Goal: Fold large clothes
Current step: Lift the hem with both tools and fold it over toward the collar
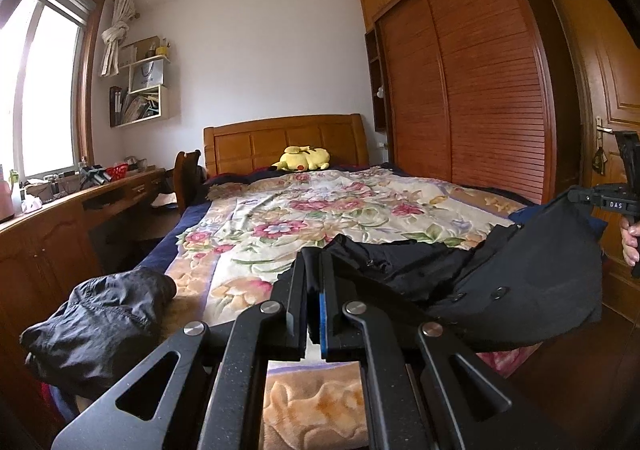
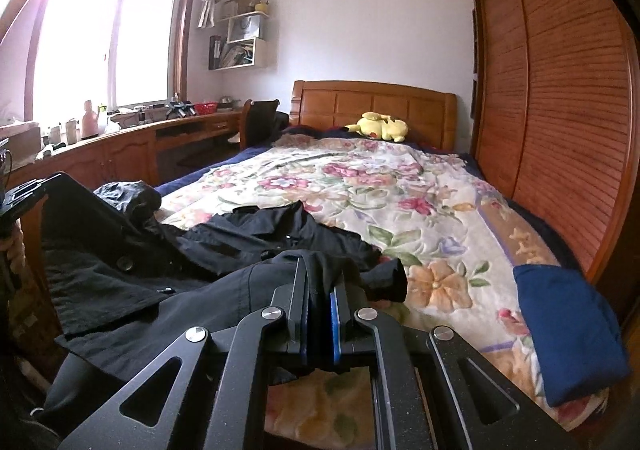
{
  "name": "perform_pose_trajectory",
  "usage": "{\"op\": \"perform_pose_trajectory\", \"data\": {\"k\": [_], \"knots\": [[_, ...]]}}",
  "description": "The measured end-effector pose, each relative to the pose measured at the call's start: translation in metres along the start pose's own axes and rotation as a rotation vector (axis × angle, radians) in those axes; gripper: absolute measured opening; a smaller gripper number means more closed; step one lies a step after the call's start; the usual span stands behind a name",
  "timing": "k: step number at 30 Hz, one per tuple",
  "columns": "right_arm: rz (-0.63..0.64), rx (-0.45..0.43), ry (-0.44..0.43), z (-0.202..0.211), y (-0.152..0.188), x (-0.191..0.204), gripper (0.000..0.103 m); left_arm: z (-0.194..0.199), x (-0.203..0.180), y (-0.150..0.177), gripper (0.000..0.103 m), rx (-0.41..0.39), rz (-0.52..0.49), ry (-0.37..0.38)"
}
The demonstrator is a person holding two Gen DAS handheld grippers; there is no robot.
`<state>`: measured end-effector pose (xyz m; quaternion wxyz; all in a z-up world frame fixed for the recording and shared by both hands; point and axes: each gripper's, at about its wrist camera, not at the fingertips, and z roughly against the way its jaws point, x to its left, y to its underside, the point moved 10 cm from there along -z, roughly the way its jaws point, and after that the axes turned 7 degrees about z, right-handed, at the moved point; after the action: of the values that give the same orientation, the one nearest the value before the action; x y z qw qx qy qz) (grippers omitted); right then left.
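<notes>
In the left wrist view, the left tool (image 1: 314, 270) has its two black fingers pressed together on a fold of the large black buttoned garment (image 1: 500, 270), pinching the cloth near its tips. From there the garment stretches to the right across the foot of the bed, part of it lying on the floral cream blanket (image 1: 300, 210) and part of it lifted into a taut dark sheet that runs up to the right tool (image 1: 576, 196) at the frame's right edge, where a hand (image 1: 630, 246) grips the handle. A crumpled dark grey shiny jacket (image 1: 100, 314) lies at the blanket's left edge, apart from the black garment. A yellow plush toy (image 1: 304, 159) rests at the wooden headboard (image 1: 284, 138), a long wooden desk (image 1: 80, 206) runs under the window on the left, and a slatted wooden wardrobe (image 1: 472, 90) stands to the right. In the right wrist view, the right tool (image 2: 318, 278) is likewise closed, its blue-padded fingers pinching a bunched edge of the same black garment (image 2: 140, 270), which spreads leftward over the blanket (image 2: 360, 186) and rises toward the left tool (image 2: 24, 190), which is barely visible at the left edge, so its grip cannot be judged well from here. A folded blue cloth (image 2: 568, 330) lies at the bed's right corner, well apart from the garment, and the grey jacket (image 2: 128, 194) sits just behind it.
</notes>
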<state>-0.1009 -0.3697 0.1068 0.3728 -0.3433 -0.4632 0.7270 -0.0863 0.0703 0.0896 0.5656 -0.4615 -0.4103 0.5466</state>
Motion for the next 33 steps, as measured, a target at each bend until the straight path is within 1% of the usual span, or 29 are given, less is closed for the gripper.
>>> {"op": "perform_pose_trajectory", "data": {"k": [4,8,12,20,24,26,29,33], "knots": [[0.003,0.017,0.000,-0.010,0.005,0.002,0.008,-0.013,0.008,0.013,0.005,0.037,0.011,-0.019],[0.009,0.056,0.009,-0.034,0.010,0.000,0.008,-0.035,0.016,0.029,0.005,0.071,0.028,-0.035],[0.012,0.095,0.018,-0.063,0.016,-0.002,0.008,-0.054,0.023,0.041,0.005,0.091,0.043,-0.051],[-0.009,0.159,0.002,-0.128,0.026,-0.008,0.008,-0.093,0.029,0.055,0.005,0.118,0.033,-0.090],[-0.013,0.197,-0.007,-0.157,0.038,-0.009,0.008,-0.120,0.031,0.069,0.005,0.155,0.029,-0.105],[0.001,0.226,-0.012,-0.173,0.045,-0.009,0.008,-0.134,0.036,0.074,0.005,0.171,0.048,-0.103],[0.012,0.246,-0.012,-0.197,0.045,-0.012,0.008,-0.155,0.042,0.078,0.005,0.192,0.069,-0.097],[0.021,0.241,0.002,-0.227,0.035,-0.015,0.008,-0.185,0.046,0.072,0.005,0.212,0.063,-0.103]]}}
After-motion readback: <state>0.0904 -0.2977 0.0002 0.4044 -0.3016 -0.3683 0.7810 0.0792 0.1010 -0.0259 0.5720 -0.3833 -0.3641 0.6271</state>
